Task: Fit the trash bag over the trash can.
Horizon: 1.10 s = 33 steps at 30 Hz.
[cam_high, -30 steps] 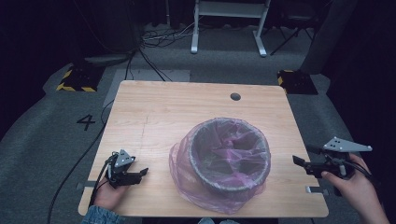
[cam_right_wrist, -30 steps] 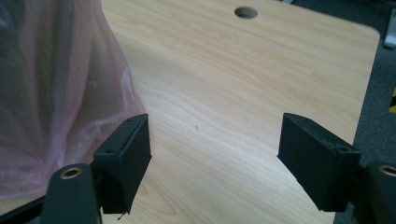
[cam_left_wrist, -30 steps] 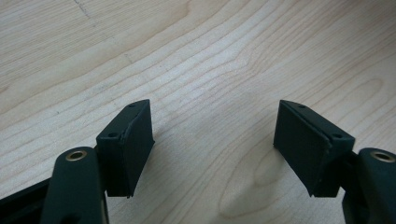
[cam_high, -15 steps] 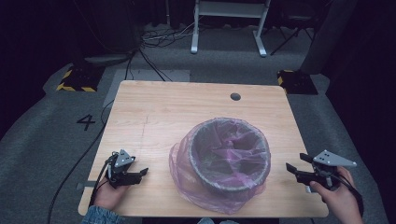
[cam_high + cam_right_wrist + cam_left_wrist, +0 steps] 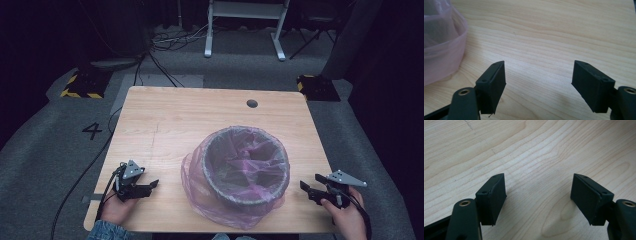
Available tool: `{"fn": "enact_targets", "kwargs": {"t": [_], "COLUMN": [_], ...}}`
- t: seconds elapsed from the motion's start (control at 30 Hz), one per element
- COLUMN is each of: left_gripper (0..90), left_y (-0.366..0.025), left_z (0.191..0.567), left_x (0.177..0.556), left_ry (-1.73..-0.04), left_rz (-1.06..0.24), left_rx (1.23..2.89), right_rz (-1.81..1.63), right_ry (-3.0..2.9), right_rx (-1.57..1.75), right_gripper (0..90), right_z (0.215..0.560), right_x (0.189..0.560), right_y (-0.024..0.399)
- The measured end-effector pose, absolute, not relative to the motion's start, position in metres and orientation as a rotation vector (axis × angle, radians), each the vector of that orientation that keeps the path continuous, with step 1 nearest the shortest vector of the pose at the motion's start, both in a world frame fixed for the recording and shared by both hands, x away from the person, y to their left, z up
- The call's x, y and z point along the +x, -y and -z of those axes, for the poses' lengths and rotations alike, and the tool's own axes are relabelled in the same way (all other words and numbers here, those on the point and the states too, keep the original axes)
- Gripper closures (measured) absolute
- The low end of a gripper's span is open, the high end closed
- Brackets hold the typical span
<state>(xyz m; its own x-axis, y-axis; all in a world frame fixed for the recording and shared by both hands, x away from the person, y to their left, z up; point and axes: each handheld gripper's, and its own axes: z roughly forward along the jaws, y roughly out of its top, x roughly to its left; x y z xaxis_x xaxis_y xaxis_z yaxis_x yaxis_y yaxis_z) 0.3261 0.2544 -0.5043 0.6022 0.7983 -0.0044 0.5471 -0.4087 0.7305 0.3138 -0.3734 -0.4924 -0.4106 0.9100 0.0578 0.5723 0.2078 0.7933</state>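
Note:
A round grey bin (image 5: 248,167) lined with a translucent purple bag (image 5: 200,182) stands on the wooden table (image 5: 190,120), right of centre near the front. My left gripper (image 5: 154,184) rests low at the front left corner, held by a hand, pointing right toward the bin, jaws open with only bare wood between them (image 5: 537,192). At the front right edge my right gripper (image 5: 306,183) points left at the bin, open and empty (image 5: 537,75). The purple bag (image 5: 441,42) bulges at the left of the right gripper view.
A round cable hole (image 5: 252,103) sits near the table's far right edge. Beyond the table are grey carpet, floor cables (image 5: 165,60), a white stand's legs (image 5: 245,30) and yellow-black marked blocks (image 5: 80,85). Broad bare wood lies behind and left of the bin.
My right gripper has come down and slightly inward to the table's front right edge. The left gripper and the bin have stayed put.

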Motion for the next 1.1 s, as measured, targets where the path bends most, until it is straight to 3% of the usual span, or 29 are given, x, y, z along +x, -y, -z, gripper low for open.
{"fn": "enact_targets", "kwargs": {"t": [0.37,0.57,1.1], "left_gripper": [28.2,28.2,28.2], "left_y": [-0.254,-0.254,-0.254], "left_z": [0.504,0.504,0.504], "left_x": [0.326,0.327,0.327], "left_ry": [-1.058,-1.059,-1.06], "left_rz": [-0.454,-0.453,-0.453], "left_rx": [2.119,2.118,2.118], "right_rz": [-0.981,-0.892,-0.901], "right_ry": [-2.118,-2.141,-2.16], "right_rx": [1.377,1.408,1.387], "right_gripper": [25.9,0.2,0.2], "right_z": [0.503,0.505,0.505], "right_x": [0.317,0.338,0.35], "right_y": [0.37,0.366,0.363]}}
